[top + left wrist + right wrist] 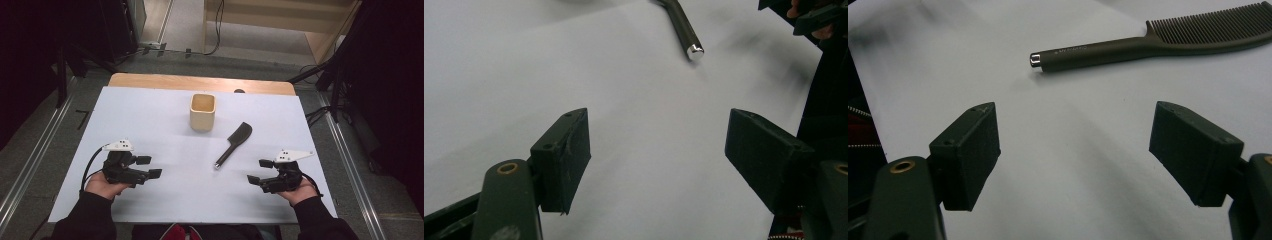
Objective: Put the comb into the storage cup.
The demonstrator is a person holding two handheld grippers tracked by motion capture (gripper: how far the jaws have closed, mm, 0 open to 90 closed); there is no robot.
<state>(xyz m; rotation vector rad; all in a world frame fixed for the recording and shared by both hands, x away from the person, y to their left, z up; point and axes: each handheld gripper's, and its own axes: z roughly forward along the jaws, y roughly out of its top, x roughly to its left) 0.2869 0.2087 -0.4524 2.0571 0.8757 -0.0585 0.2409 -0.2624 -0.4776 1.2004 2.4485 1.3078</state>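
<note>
Both claws are wide open and hold nothing. The left claw [148, 167] and the right claw [260, 170] hover over the white tabletop [165, 120]. The comb [234, 143] lies at 11 o'clock from the right claw, near the cup [202, 113].

You have 1 dark comb [233, 143] and 1 cream square cup [202, 112] on 1 white table [150, 130], both ahead of your grippers. You hold 2 grippers: 1 left gripper [148, 167] and 1 right gripper [259, 170].
</note>
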